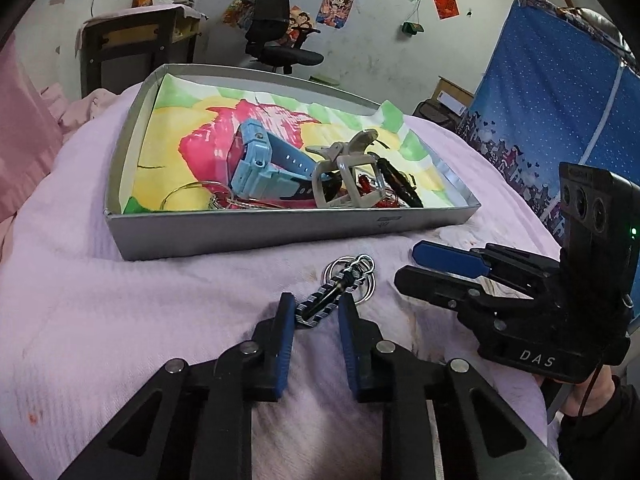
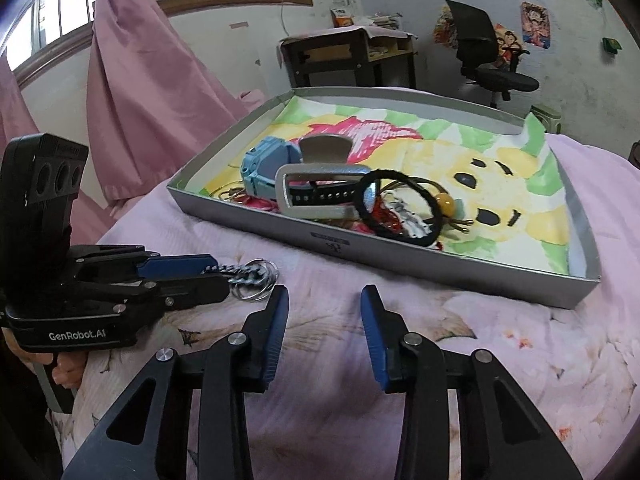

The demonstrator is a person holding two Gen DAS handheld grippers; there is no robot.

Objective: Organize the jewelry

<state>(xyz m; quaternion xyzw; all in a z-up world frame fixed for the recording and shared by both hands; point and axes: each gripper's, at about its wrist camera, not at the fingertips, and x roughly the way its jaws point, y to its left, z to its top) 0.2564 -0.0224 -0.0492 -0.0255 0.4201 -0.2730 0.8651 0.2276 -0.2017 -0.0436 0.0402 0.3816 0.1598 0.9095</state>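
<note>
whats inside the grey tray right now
In the grey tray on a painted paper lining: a blue watch, a grey hair claw, black hair ties, one with a yellow bead, and wire rings. Something red lies beneath the claw, mostly covered.

keychain [image 1: 338, 290] before tray [image 1: 256, 236] | watch [image 1: 256, 160] in tray (left part)
</note>
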